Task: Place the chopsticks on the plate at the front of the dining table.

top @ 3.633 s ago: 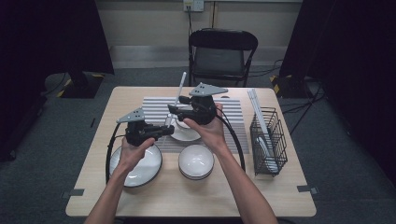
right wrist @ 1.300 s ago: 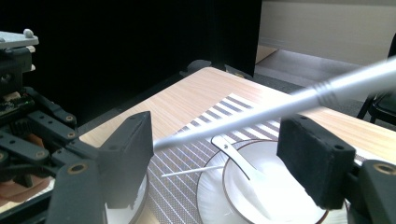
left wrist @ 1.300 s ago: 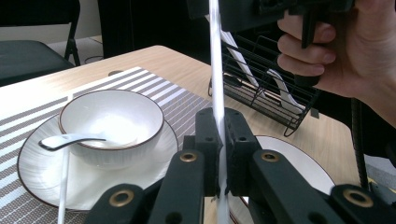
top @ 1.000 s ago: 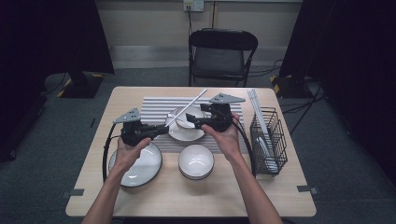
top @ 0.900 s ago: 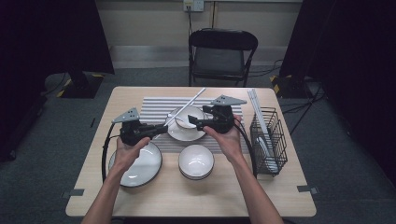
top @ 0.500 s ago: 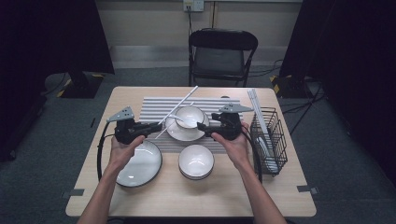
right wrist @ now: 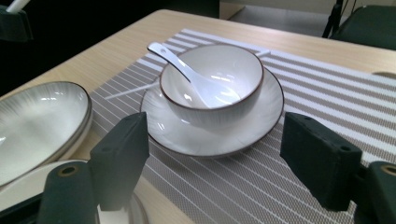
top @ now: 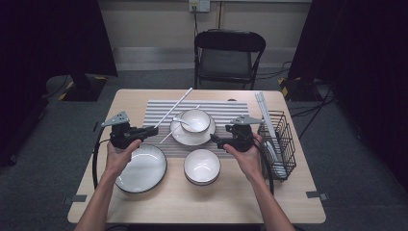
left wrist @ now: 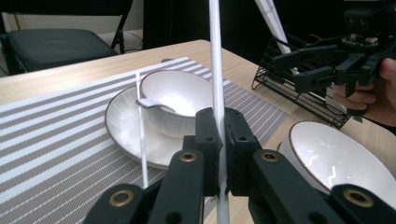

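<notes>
Left of the saucer (top: pixel 193 136), the left gripper (left wrist: pixel 219 140) is pinching a chopstick (left wrist: pixel 215 70) tight while the right gripper (right wrist: pixel 215 158) is gaping empty, so the long end could be swinging into the bowl (top: pixel 195 120)

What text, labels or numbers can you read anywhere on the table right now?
None: no readable words, labels, brands or numbers.
The chopstick in the left hand-held gripper, the bowl, spoon, saucer, striped mat and wire basket are all unmarked.
</notes>
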The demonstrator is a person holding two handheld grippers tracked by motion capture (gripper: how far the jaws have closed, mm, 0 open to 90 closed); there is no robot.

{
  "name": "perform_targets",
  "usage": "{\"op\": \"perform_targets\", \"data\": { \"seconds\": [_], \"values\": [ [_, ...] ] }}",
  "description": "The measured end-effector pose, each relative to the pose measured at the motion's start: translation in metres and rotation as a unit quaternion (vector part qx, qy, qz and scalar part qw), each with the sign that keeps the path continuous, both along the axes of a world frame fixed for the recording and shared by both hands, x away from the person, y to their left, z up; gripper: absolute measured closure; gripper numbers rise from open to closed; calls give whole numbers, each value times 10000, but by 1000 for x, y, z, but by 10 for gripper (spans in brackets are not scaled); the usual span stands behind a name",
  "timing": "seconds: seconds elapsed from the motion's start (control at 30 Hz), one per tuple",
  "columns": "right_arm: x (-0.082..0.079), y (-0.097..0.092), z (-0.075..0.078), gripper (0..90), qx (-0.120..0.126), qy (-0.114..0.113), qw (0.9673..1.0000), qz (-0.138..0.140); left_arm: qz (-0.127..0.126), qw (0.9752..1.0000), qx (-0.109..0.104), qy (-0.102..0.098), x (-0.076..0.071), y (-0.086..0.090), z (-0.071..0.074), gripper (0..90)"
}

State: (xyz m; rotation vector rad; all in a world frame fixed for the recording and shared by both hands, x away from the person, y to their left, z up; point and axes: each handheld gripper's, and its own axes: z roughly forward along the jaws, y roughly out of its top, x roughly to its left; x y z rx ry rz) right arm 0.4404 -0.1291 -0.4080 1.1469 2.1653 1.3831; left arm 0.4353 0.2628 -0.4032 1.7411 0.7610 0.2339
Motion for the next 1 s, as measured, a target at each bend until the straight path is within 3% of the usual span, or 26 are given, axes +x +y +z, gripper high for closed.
{"op": "perform_targets", "data": {
  "seconds": [0.37, 0.63, 0.8, 1.0],
  "values": [
    [1, -4, -22, 234, -307, 262, 9991, -110, 178, 9998, 97, 66, 5, 5, -3, 861],
    [-1, -9, -33, 228, -546, 347, 9977, -176, 176, 9998, 112, -12, 9, 6, 10, 860],
    [-4, -12, -40, 213, -697, 409, 9965, -226, 327, 9992, 221, 33, 15, 7, 14, 861],
    [-5, -17, -48, 211, -834, 547, 9947, -259, 327, 9992, 172, 117, 24, 6, 12, 861]
  ]
}}
